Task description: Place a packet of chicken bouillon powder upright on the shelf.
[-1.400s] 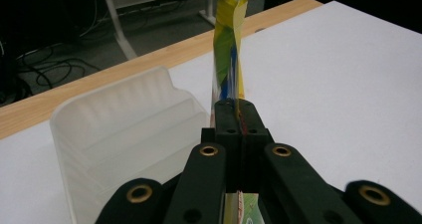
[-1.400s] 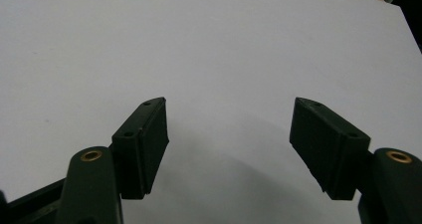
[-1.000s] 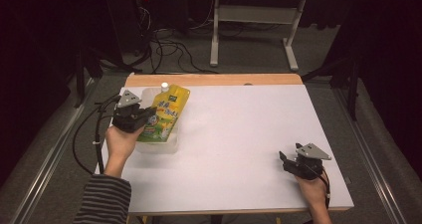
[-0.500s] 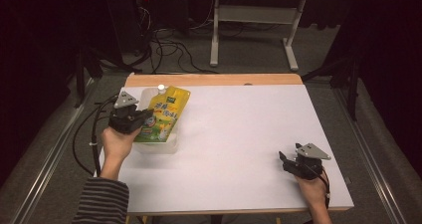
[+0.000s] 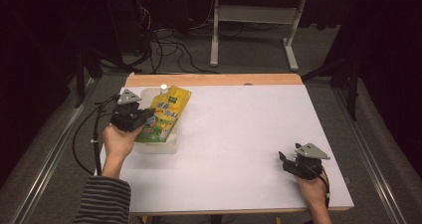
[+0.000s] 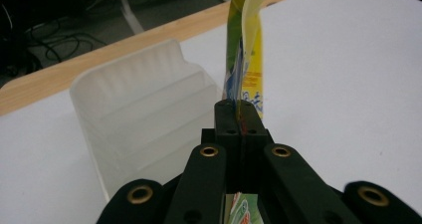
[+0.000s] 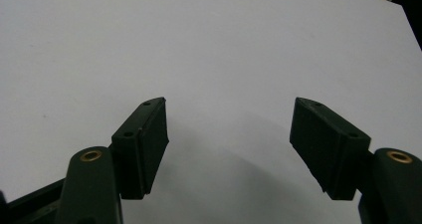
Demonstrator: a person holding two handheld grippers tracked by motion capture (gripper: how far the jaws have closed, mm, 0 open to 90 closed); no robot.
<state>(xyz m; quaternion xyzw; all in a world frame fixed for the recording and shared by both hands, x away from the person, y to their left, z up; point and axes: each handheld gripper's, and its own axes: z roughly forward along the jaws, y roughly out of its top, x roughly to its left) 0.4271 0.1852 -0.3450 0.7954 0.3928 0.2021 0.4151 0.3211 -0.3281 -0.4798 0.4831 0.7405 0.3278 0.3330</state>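
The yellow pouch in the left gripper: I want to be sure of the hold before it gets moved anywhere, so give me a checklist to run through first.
1. Left gripper closed on the yellow pouch: ok, the jaws are pressed together with the pouch edge pinched between them.
2. Pouch cap in place: ok, a white cap sits on top.
3. Pouch clear of the clear plastic tray: cannot tell; in the high view they overlap.
4. Table to the right of the tray free for a set-down: ok, bare white surface.
5. Right gripper out of the way: ok, open, empty, near the table's front right corner.
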